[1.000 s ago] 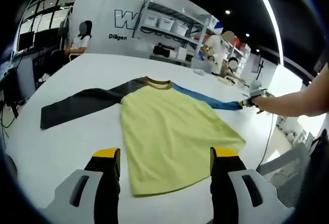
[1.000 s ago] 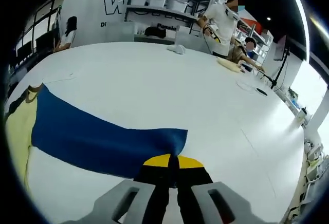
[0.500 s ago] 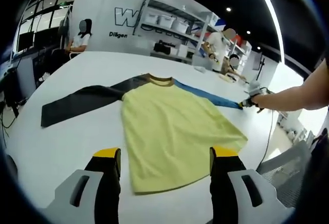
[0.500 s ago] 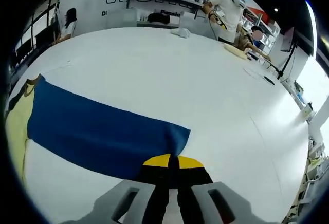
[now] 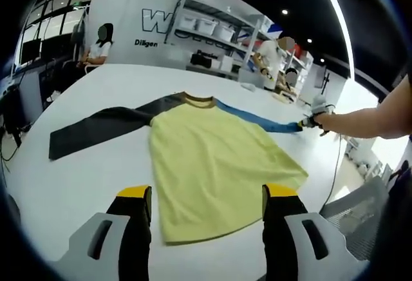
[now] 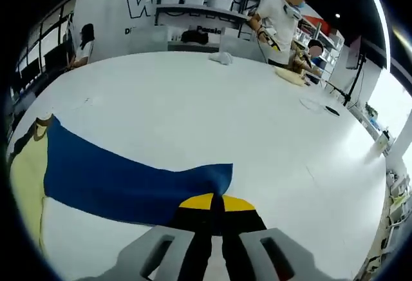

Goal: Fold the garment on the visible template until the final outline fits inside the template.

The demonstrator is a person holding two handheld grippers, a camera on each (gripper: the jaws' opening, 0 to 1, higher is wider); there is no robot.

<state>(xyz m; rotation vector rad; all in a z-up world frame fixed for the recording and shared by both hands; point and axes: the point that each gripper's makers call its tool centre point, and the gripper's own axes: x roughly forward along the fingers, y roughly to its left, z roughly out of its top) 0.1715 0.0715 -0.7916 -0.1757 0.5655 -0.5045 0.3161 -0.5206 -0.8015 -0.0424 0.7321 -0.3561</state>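
A long-sleeved shirt lies flat on the white table (image 5: 84, 178). Its body (image 5: 206, 165) is yellow, with a brown collar (image 5: 198, 102) at the far end. The dark grey sleeve (image 5: 103, 128) stretches out to the left. The blue sleeve (image 5: 254, 118) reaches right, and its cuff is held up by my right gripper (image 5: 304, 125) in a person's hand. In the right gripper view that gripper (image 6: 211, 203) is shut on the blue sleeve (image 6: 122, 178) at its cuff. My left gripper (image 5: 206, 197) hovers open above the shirt's near hem, its yellow-tipped jaws wide apart with nothing between them.
Shelving with boxes (image 5: 212, 36) lines the far wall. A seated person (image 5: 96, 52) is at the back left, and two people (image 5: 277, 62) stand by the table's far right. A small white cloth (image 6: 221, 58) and cables (image 6: 322, 107) lie on the far side of the table.
The right gripper has lifted the blue cuff a little, so the sleeve now sags in a curve. The left gripper has stayed where it was, still open.
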